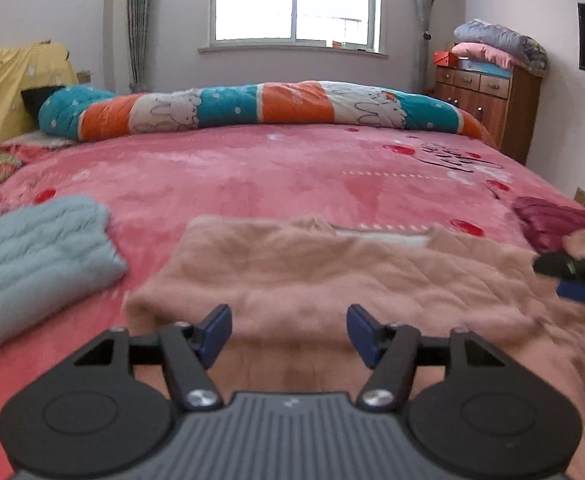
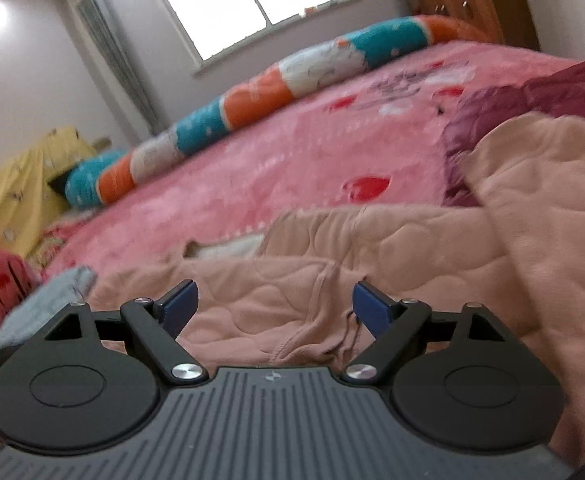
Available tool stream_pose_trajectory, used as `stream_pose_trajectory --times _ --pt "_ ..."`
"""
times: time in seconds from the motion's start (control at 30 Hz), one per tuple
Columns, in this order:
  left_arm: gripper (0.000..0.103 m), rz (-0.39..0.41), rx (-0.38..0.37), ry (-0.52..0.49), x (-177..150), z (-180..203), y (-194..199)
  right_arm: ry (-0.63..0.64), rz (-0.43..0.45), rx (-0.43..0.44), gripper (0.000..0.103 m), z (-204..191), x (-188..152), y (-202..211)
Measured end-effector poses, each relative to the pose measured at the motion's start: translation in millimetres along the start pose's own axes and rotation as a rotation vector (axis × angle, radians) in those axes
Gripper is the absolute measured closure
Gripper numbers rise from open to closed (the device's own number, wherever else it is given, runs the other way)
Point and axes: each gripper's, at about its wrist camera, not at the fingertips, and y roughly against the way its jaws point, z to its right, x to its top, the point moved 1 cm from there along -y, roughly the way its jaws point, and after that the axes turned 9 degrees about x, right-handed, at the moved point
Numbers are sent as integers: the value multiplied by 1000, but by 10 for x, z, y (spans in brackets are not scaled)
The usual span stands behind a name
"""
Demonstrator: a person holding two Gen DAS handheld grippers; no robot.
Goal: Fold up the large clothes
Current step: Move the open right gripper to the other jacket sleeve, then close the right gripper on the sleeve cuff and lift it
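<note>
Peach quilted garment (image 1: 352, 280) lies spread across the near part of the bed (image 1: 252, 168), on the pink plush blanket, with its neckline and a pale label facing the far side and one side already turned in to a straight folded edge on the left. It looks thick, padded and soft, stitched in a wavy quilt pattern, so my judgement is that it will bend in broad rolls and not crease sharply, and that it carries some weight and drag against the fleecy blanket. It is not fragile and not slippery; the nap should give the pads good bite.

Left claw (image 1: 288, 330) hangs just above the near hem with its jaws apart and nothing between them. Right claw (image 2: 274, 306) stands at its widest over a bunched sleeve or cuff with a loose cord, also empty; in the left wrist view it shows only as a dark blur at the right edge.

Best holds, I judge, are the doubled seams: the hem corners, the cuff, the shoulder line by the collar. A pinch on a single quilted layer in the middle would likely drag the whole panel.

Folded pale blue knit (image 1: 32, 256) rests to the left, well apart, and a maroon garment (image 1: 564, 220) lies at the right, touching or under the peach sleeve.
</note>
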Motion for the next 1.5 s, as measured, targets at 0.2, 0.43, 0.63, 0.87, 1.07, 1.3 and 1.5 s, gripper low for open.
stream_pose_trajectory --times 0.2,0.43,0.63,0.87,1.07,1.3,1.5 --pt "35 -61 -25 27 -357 -165 511 159 90 -142 0 -182 -136 356" --pt "31 -107 -39 48 -523 -326 897 292 69 -324 0 -332 -284 666" --pt "26 -105 -77 59 -591 -361 1204 273 35 -465 0 -284 -326 887" --pt "24 -113 -103 31 -681 -301 1422 265 56 -593 0 -87 -265 1016" --pt "23 -144 -91 14 -743 -264 1471 350 33 -690 0 -20 -281 808" --pt "23 -167 -85 13 -774 -204 1403 401 14 -733 11 69 -241 670" --pt "21 -161 -95 37 -752 -181 1317 492 -14 -749 34 38 -228 549"
